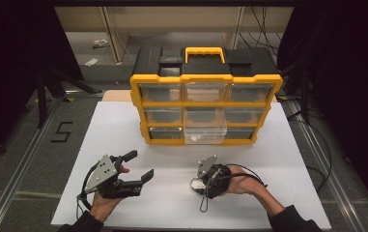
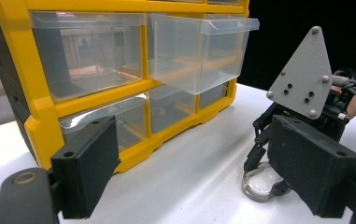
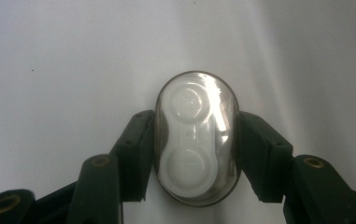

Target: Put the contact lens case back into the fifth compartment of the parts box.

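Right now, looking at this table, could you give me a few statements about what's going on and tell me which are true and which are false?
1. The right gripper has its jaws on both sides of an oval clear case. True.
2. The left gripper holds a drawer. False: its jaws are open and empty.
3. One clear drawer of the yellow organizer is pulled out. True.
4. The case lies inside that drawer. False: it lies on the white table, in front of the organizer.
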Action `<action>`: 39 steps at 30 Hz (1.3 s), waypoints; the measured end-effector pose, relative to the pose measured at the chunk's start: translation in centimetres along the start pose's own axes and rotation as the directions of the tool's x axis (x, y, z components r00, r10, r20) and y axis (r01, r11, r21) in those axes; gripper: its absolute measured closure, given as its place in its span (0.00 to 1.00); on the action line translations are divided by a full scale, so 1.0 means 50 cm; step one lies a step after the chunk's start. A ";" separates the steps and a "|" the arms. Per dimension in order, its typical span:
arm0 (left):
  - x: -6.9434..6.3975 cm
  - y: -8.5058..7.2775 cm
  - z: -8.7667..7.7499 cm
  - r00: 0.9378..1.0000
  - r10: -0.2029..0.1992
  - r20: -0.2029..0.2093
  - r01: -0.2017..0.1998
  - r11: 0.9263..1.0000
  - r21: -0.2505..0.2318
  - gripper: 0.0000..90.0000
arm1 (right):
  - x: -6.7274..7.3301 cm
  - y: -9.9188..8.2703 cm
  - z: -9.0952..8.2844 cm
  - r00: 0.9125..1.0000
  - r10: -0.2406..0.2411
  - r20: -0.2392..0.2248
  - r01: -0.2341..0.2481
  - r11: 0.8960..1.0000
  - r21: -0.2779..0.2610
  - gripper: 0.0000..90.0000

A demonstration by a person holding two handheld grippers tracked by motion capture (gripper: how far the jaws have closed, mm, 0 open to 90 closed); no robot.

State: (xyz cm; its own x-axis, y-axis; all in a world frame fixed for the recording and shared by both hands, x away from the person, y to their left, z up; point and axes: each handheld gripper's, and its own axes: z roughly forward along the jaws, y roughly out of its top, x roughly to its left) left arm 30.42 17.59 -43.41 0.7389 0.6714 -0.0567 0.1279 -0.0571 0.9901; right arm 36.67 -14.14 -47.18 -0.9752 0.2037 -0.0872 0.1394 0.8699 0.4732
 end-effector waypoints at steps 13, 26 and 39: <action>0.000 0.001 0.000 1.000 0.000 -0.001 0.000 1.000 -0.004 0.18 | 0.011 0.011 -0.006 1.000 -0.016 0.002 0.016 1.000 -0.008 0.55; 0.001 0.001 0.001 1.000 0.000 0.000 0.000 1.000 -0.002 0.18 | 0.011 0.016 -0.021 1.000 -0.012 0.015 0.012 0.999 -0.035 0.55; 0.000 0.002 0.002 1.000 0.001 0.000 -0.001 1.000 -0.002 0.18 | 0.013 0.019 -0.037 1.000 -0.002 0.025 0.003 0.998 -0.060 0.55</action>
State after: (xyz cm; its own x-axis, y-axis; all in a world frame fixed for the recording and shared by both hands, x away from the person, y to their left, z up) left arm 30.48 17.51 -43.33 0.7393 0.6710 -0.0561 0.1262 -0.0563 0.9904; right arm 35.88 -14.00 -45.15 -0.9707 0.2137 -0.1102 0.1257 0.8419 0.5247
